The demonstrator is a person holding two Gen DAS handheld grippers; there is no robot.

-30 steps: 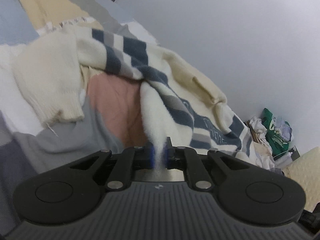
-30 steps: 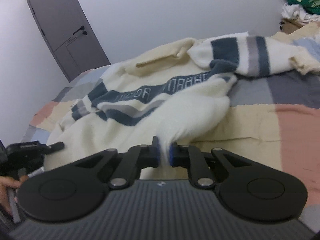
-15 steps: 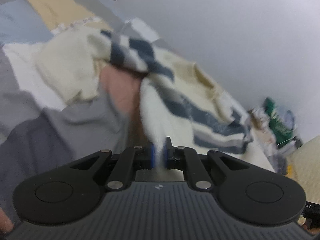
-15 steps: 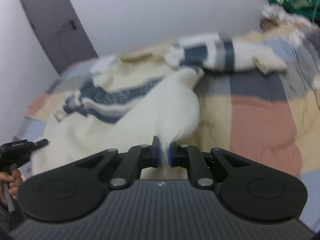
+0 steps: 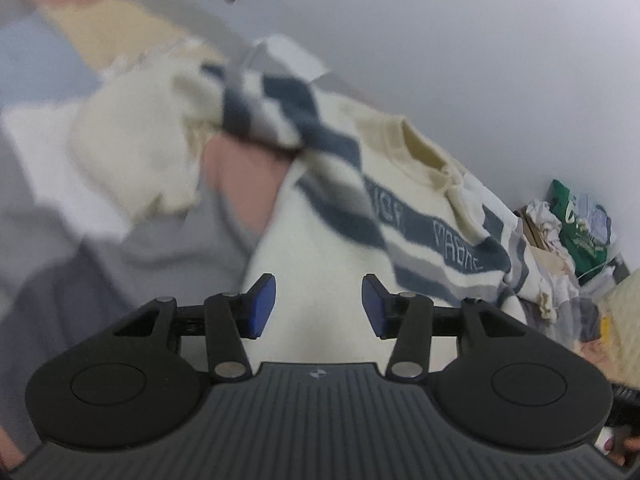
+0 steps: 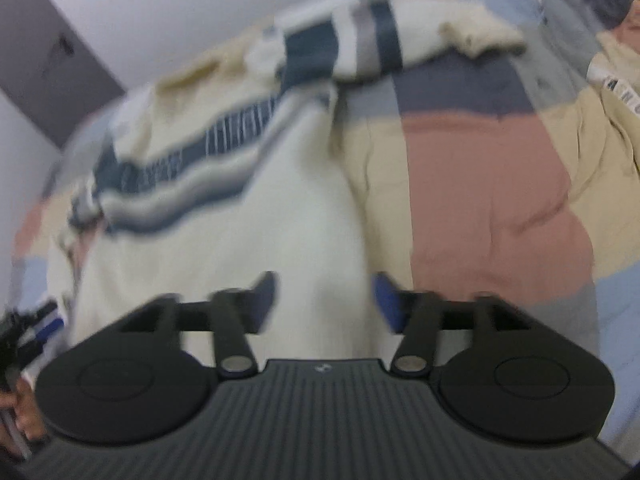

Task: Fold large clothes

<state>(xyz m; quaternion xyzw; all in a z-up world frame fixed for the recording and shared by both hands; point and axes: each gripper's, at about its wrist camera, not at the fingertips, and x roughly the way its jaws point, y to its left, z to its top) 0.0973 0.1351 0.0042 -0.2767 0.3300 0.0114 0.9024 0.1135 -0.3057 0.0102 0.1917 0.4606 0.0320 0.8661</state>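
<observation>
Both the left gripper (image 5: 319,305) and right gripper (image 6: 325,302) gaped wide, holding nothing; the sweater (image 5: 332,240) needed smoothing flat on the bedspread (image 6: 488,184) before folding.

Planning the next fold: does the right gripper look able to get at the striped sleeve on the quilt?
Probably yes: the right gripper is open, and the sleeve lies uncovered ahead.

Left tool (image 5: 318,306) now spread, right tool (image 6: 324,304) too, sweater (image 5: 332,248) hem released
</observation>
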